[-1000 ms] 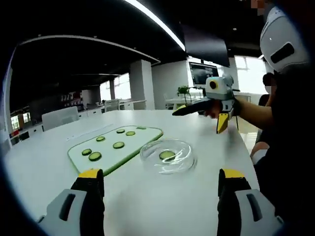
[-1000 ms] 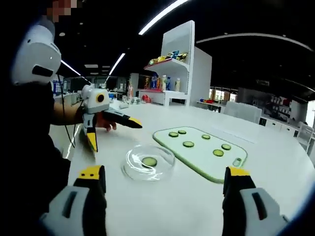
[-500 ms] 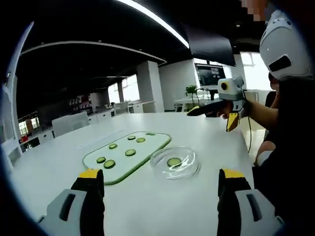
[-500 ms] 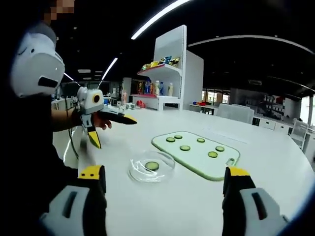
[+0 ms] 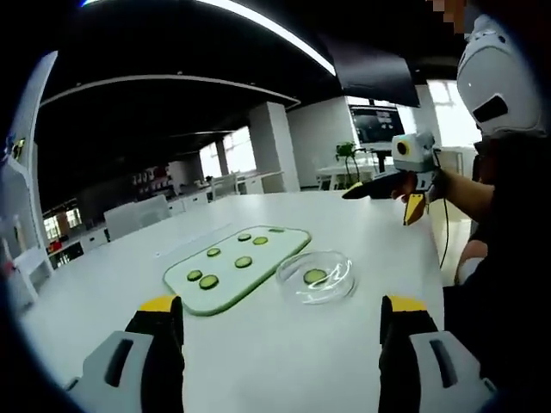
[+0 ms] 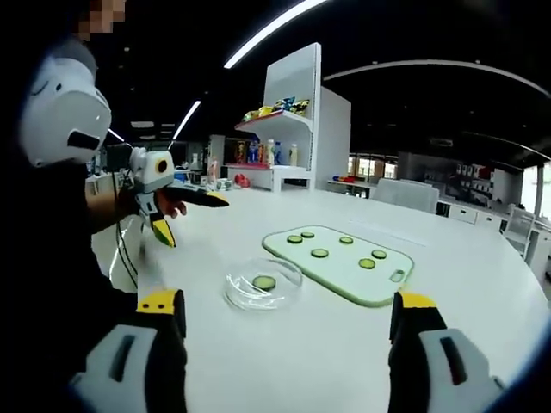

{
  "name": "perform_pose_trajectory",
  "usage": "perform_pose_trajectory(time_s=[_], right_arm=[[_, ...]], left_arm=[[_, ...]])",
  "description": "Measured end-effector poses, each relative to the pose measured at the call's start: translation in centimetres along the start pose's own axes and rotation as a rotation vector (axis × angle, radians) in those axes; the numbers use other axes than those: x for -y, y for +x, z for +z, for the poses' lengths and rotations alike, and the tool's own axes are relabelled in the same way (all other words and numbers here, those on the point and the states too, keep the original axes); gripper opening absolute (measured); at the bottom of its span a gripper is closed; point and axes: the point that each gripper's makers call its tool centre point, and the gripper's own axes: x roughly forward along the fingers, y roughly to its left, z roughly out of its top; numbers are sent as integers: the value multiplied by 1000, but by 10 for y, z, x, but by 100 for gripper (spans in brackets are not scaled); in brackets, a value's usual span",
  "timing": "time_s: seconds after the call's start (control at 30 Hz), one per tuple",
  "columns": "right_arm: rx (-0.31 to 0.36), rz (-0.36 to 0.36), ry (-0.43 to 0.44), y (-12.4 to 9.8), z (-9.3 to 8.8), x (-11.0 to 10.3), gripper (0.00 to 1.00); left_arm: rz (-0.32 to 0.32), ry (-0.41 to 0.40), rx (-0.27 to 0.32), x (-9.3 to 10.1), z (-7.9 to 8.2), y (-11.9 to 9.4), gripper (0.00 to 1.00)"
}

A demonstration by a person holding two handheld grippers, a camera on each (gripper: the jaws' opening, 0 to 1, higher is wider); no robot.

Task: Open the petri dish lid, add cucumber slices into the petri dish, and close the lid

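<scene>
Clear glass dish (image 5: 316, 278) with one cucumber slice (image 5: 315, 276) inside sits on the white table (image 5: 284, 361), just beside a green-edged cutting board (image 5: 237, 266) carrying more slices. Both the left gripper (image 5: 280, 344) and right gripper (image 6: 288, 340) hover wide apart, holding nothing, well back from the dish. Bare tabletop surrounds them; shelves (image 6: 293, 129) stand beyond.

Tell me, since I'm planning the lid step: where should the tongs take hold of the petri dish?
Probably the petri dish lid's rim, at opposite edges, coming from above. It is round, shallow and lies flat on the table, so only the thin side wall offers a pinch. Approach from the side away from the cutting board, which lies close beside it. Both tongs stand open.
</scene>
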Motion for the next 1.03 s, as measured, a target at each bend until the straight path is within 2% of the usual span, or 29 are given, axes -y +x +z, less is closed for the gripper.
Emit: perform_pose_trajectory(time_s=[0.23,0.37,0.43,0.57,0.63,0.7,0.8,0.93,1.03], right_arm=[[-1,-3,18,-2,2,2,96],[-6,-9,9,-5,1,5,97],[-18,-9,1,-7,0,12,97],[-9,-35,2,-7,3,22,95],[0,-31,-6,-6,6,21,95],[8,-25,-12,-4,9,19,95],[37,41,-19,3,16,5,95],[35,42,-34,8,19,4,95],[37,41,-36,7,21,5,95]], left_arm=[[26,-16,8,-9,8,2,93],[13,9,6,-7,10,4,93],[13,23,-27,-7,7,6,93],[-7,4,-19,3,8,5,93],[-9,43,-29,5,6,4,94],[-8,46,-28,4,5,3,94],[1,35,-19,1,5,2,94],[6,53,-26,-1,1,2,94],[12,32,-14,-4,2,4,93]])
